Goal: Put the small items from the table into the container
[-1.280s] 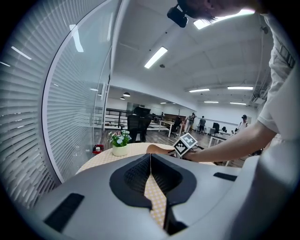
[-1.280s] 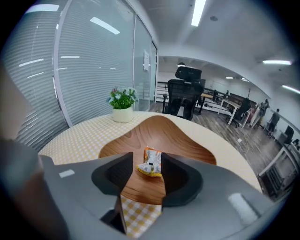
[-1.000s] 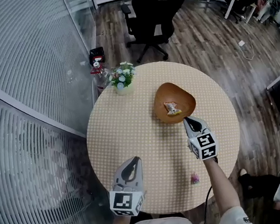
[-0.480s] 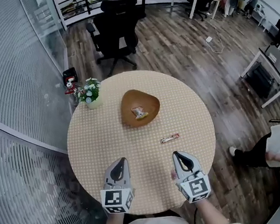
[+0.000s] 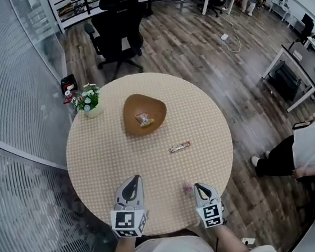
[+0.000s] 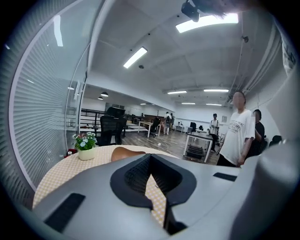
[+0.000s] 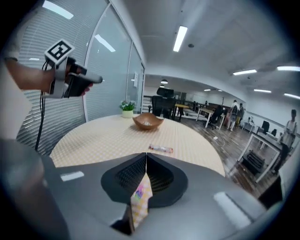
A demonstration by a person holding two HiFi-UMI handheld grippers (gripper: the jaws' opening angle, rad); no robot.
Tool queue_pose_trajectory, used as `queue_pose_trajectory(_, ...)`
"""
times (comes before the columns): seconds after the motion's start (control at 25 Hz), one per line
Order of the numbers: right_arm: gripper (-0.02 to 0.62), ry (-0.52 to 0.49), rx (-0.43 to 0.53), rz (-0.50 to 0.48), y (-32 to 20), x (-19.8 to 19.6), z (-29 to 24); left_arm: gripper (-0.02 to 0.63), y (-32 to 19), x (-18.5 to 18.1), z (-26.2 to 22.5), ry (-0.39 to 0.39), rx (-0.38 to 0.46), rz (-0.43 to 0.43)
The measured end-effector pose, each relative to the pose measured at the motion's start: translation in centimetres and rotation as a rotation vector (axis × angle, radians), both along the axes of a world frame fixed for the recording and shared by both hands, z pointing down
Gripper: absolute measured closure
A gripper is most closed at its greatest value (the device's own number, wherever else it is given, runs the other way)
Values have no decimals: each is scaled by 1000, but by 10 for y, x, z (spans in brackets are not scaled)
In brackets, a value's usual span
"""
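Observation:
A brown wooden bowl point(image 5: 145, 114) sits on the round checked table point(image 5: 104, 151) with a wrapped snack point(image 5: 143, 119) inside it. Near the table's middle lies a candy bar point(image 5: 179, 146), which also shows in the right gripper view point(image 7: 161, 149). A small pink item point(image 5: 187, 188) rests close to the front edge, just left of my right gripper point(image 5: 200, 186). That gripper is shut and holds nothing; the pink item point(image 7: 139, 191) shows through the slit under its jaws. My left gripper point(image 5: 133, 179) hovers at the front left, jaws together and empty, apart from every item.
A small flower pot point(image 5: 90, 102) stands at the table's far left edge. A black office chair point(image 5: 115, 28) is beyond the table, and a glass wall runs along the left. A person point(image 5: 312, 144) sits to the right, off the table.
My right gripper drew back from beside the bowl to the front edge, next to the pink item. The left gripper shifted slightly. The view swung, bringing the candy bar into sight.

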State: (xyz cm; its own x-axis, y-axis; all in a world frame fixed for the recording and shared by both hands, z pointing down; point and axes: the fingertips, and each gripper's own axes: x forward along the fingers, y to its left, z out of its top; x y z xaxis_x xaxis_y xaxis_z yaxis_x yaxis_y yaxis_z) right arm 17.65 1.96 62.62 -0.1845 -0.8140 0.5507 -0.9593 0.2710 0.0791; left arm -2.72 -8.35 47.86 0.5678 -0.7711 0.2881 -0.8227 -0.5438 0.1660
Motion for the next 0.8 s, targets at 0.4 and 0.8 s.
queue_pose_trajectory(0.4,379,-66,-336,53,15,-14,117,604,12,-9,1,9,-17,-5)
queue_pose_trajectory(0.8,376,-15,-409,59,12,-12,144,604,11,-39,2,1,-18,-64)
